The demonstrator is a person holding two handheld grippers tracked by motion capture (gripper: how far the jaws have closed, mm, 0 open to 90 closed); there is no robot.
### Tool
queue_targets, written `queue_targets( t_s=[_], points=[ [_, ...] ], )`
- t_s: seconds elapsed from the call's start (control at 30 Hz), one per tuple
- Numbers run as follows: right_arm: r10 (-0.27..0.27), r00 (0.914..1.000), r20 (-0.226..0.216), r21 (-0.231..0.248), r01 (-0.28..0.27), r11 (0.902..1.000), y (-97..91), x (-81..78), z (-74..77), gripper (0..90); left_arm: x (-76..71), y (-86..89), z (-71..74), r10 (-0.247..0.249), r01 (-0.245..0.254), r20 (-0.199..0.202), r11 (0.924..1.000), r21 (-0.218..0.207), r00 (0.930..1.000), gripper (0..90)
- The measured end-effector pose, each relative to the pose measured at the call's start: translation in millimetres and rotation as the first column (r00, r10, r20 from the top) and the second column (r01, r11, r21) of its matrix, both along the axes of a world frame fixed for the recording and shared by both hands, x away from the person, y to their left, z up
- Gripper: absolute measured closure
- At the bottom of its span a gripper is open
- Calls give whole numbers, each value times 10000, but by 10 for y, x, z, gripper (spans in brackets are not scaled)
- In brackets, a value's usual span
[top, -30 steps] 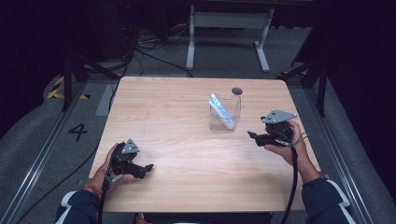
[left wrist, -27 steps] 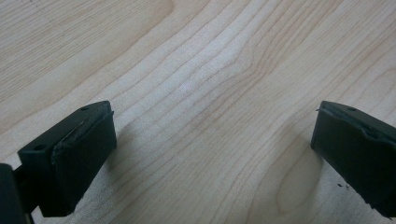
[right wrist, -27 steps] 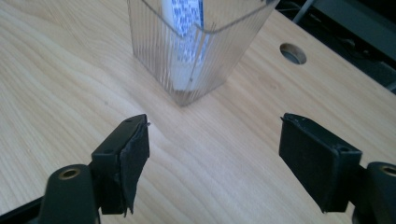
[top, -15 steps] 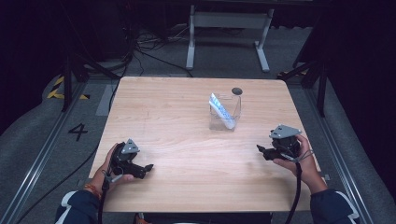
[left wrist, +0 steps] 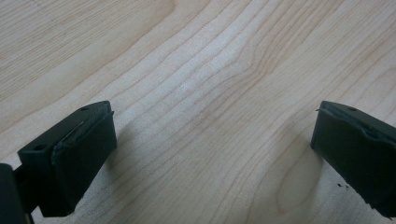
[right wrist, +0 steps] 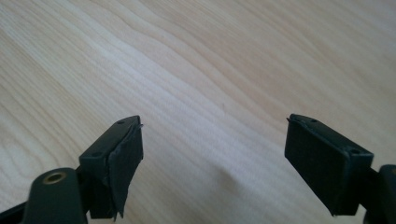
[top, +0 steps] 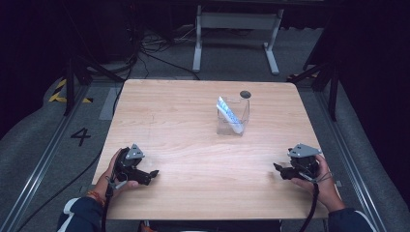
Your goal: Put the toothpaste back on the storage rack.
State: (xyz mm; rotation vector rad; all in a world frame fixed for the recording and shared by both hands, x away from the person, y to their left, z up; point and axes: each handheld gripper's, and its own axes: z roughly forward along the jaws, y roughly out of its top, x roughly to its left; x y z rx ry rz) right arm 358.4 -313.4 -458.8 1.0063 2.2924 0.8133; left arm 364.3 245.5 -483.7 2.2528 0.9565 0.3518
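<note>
The left gripper (top: 153,173) rests near the front left corner of the wooden tabletop (top: 183,125), held in the person's left hand (top: 109,176). Its fingers (left wrist: 81,154) are released and stand wide apart, with only bare wood between them; they point toward the middle of the tabletop.

The right gripper (top: 276,167) lies low near the front right edge, held in the right hand (top: 321,181). Its fingers (right wrist: 119,161) are also released, with nothing between them, and its jaws have just been opening a little more. They point to the left, toward the other gripper.

A clear plastic box (top: 234,117) stands on the far half of the tabletop, somewhat to the right of the middle and well apart from both grippers. Inside it a white and blue packet (top: 228,114) leans tilted, its top end rising above the rim at the left. Just behind the box, a small dark round spot (top: 245,94) sits on the wood.

A cable (top: 309,208) trails from the right gripper over the front edge.
</note>
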Motion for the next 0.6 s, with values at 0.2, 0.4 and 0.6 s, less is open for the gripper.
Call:
queue_targets(
  t_s=[0.2, 0.4, 0.6],
  points=[
    [-378, 9979, -534, 681, 414, 9968, -225, -109, -172, 192, 0, 0, 0, -1, 1, 0, 10000, -3, 10000, 5],
    [-552, 9946, -876, 1950, 715, 9782, -391, -158, -277, 170, 3, 1, 2, -18, 18, -29, 10000, -1, 10000, 4],
    [-521, 9946, -895, 1920, 686, 9790, -409, -160, -279, 158, 10, 1, 0, -39, 39, -12, 10000, 7, 10000, 2]
  ],
)
